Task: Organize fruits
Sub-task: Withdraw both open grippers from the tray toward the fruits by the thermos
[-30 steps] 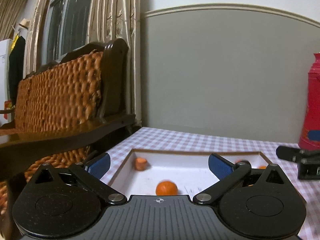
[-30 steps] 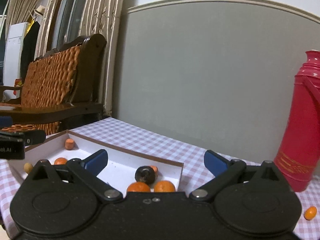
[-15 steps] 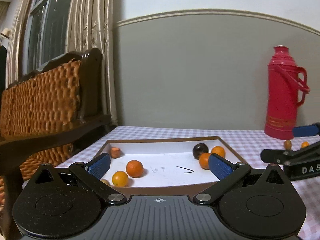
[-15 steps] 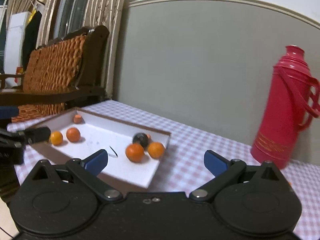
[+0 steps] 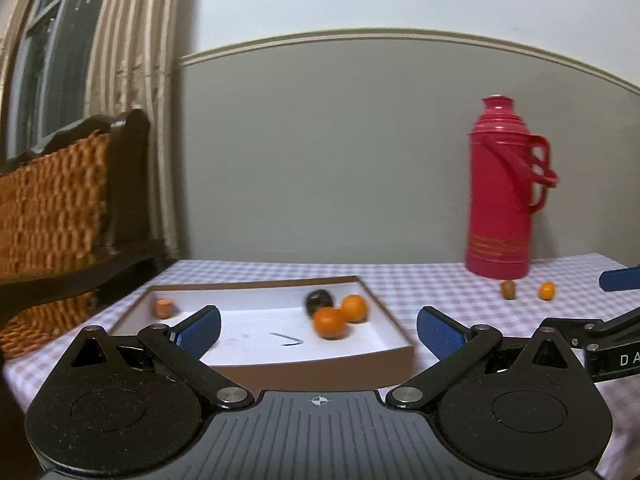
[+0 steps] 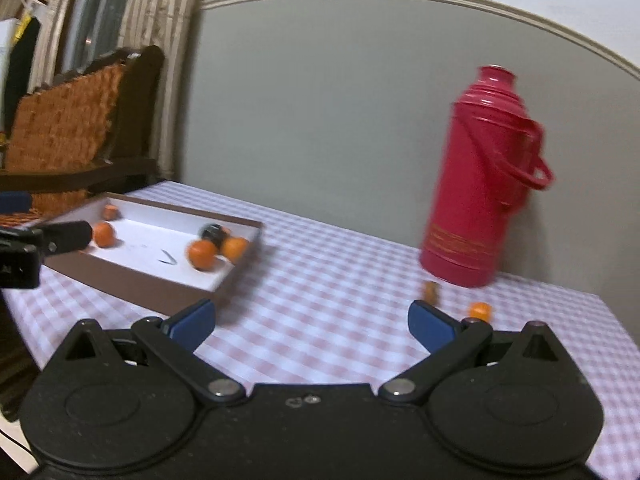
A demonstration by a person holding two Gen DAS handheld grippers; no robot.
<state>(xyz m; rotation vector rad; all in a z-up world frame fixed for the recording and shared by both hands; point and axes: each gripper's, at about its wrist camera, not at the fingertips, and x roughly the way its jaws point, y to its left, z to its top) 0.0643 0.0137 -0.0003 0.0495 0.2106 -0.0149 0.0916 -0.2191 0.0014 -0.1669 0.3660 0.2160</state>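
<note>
A shallow brown box with a white floor (image 5: 394,350) (image 6: 132,280) lies on the checked tablecloth. In it rest two oranges (image 5: 330,322) (image 6: 202,254), a dark fruit (image 5: 319,300) (image 6: 212,232) and a small orange piece (image 5: 164,307) (image 6: 110,212); the right wrist view shows one more orange (image 6: 103,234). Two small fruits lie loose by the flask: a brownish one (image 5: 509,289) (image 6: 431,290) and an orange one (image 5: 547,291) (image 6: 479,311). My left gripper (image 5: 318,330) hangs open before the box. My right gripper (image 6: 310,322) is open over bare cloth.
A tall red flask (image 5: 502,188) (image 6: 478,180) stands at the back right of the table. A wicker-backed wooden chair (image 5: 52,204) (image 6: 68,128) and curtains stand to the left. The table's right edge (image 6: 616,320) is near the loose fruits.
Both grippers have pulled back from the box and swung right, so the flask and loose fruits now show. Both stay open and empty.
</note>
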